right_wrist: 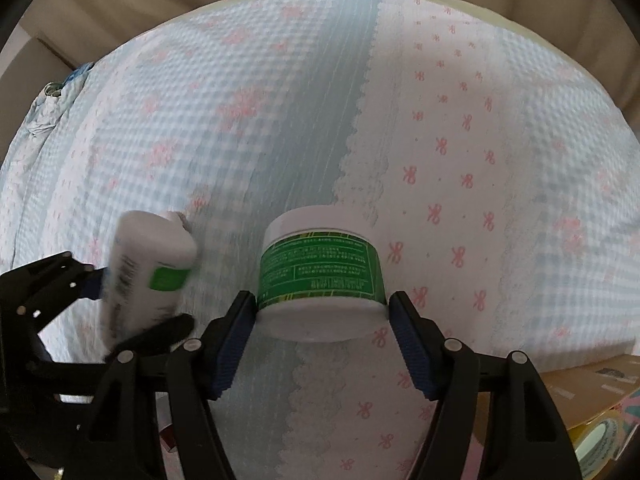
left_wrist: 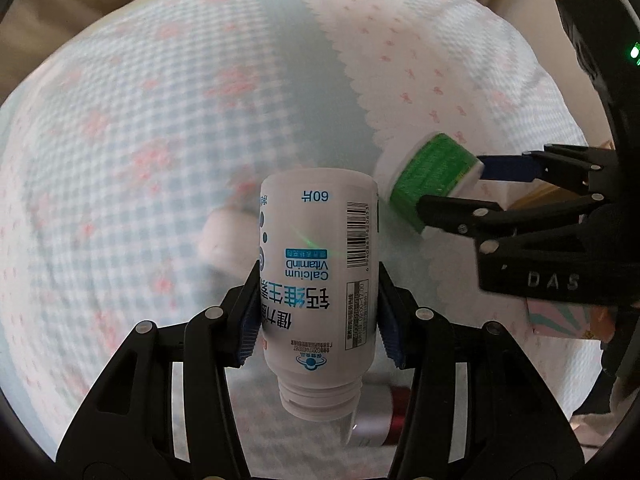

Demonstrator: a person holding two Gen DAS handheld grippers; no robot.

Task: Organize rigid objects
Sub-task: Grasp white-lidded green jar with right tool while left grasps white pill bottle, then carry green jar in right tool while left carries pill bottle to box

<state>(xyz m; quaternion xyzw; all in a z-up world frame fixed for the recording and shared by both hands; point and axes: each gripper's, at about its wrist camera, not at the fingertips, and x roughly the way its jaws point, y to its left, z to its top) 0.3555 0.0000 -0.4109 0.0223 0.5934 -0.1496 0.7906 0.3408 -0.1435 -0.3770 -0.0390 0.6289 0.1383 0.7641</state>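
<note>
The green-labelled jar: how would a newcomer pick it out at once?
Above the blue-and-pink patterned bedspread, look between the right claw. The green-labelled jar is squat and white, unlike the tall, capless white vitamin bottle in the left claw.

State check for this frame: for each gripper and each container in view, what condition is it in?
left gripper: shut on the white bottle.
white bottle: held off the bedspread, capless, threaded neck toward the camera.
right gripper: shut on the green jar.
green jar: held by its sides, white lid on.
bedspread: spread flat under both.
</note>
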